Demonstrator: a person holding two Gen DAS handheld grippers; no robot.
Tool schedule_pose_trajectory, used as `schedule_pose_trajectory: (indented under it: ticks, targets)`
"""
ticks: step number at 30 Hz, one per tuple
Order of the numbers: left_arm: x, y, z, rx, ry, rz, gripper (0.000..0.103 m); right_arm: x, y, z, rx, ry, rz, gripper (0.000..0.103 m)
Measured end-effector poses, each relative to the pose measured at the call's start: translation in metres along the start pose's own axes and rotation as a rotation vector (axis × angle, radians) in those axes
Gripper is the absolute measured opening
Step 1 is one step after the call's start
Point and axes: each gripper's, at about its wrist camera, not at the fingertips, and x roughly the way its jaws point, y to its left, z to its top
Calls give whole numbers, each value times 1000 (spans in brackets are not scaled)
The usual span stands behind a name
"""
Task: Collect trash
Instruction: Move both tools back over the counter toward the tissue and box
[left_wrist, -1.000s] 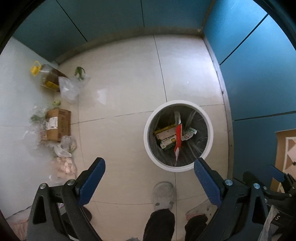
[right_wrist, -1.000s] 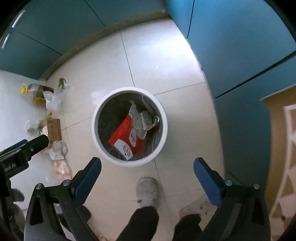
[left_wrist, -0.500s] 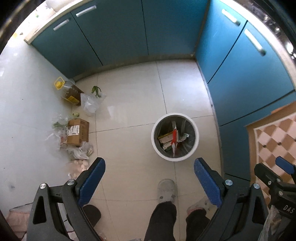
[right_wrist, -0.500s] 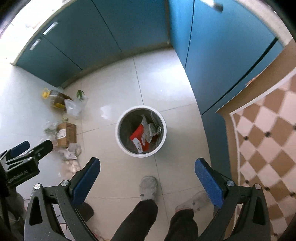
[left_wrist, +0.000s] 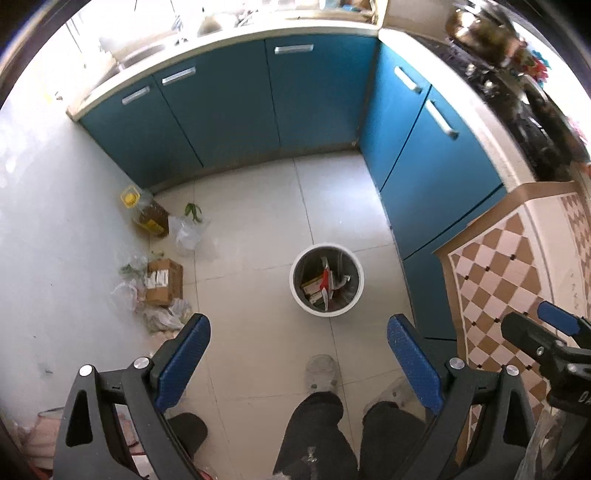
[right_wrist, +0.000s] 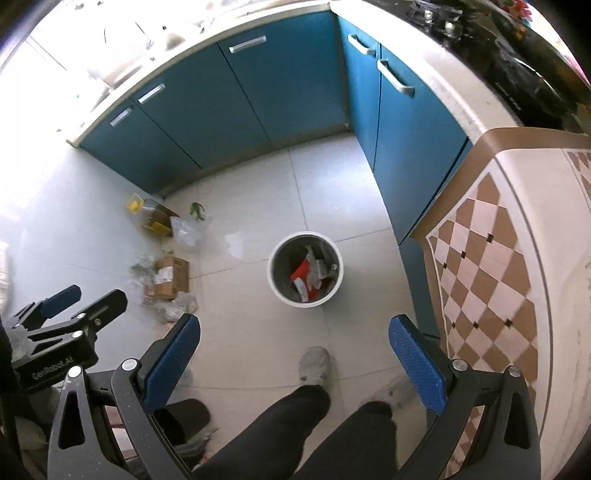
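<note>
White-rimmed and grey inside, the bin (left_wrist: 327, 285) stood on the tiled floor (left_wrist: 258, 229) in front of my feet, already holding a red wrapper (right_wrist: 301, 275) and some small cartons. I held both grippers high above it, each spread wide and carrying nothing: my left gripper (left_wrist: 297, 354) and my right gripper (right_wrist: 293, 352).

The remaining trash lay left of the bin, against the wall: a cardboard box (left_wrist: 164, 282) among crumpled clear plastic bags (left_wrist: 162, 317), and beyond it an oil bottle (left_wrist: 147, 216) with a yellow cap.

I judged 2 risks. The thin bags could slip or tear in a pinch and spill what they held. The bottle might not be trash at all, so grabbing it could be a mistake.
</note>
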Motion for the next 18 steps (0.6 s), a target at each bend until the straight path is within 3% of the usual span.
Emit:
schedule_pose_trajectory:
  ticks: [4,8,13,18]
  targets:
    - [-28,-23,9,58,-60,7,98,-39,-10,-7,75,-45,75,103]
    - [-52,-71,21,134,-151,-4,98,-76,-44,-14,181,-109,144,103]
    - [-74,-180,29,307,-231,-42,98,-137,-130,-41,355,-231,99,103]
    - [-85,-325,6,504,-264,-87,98,-187,-256,-111,666,-331,-32,103]
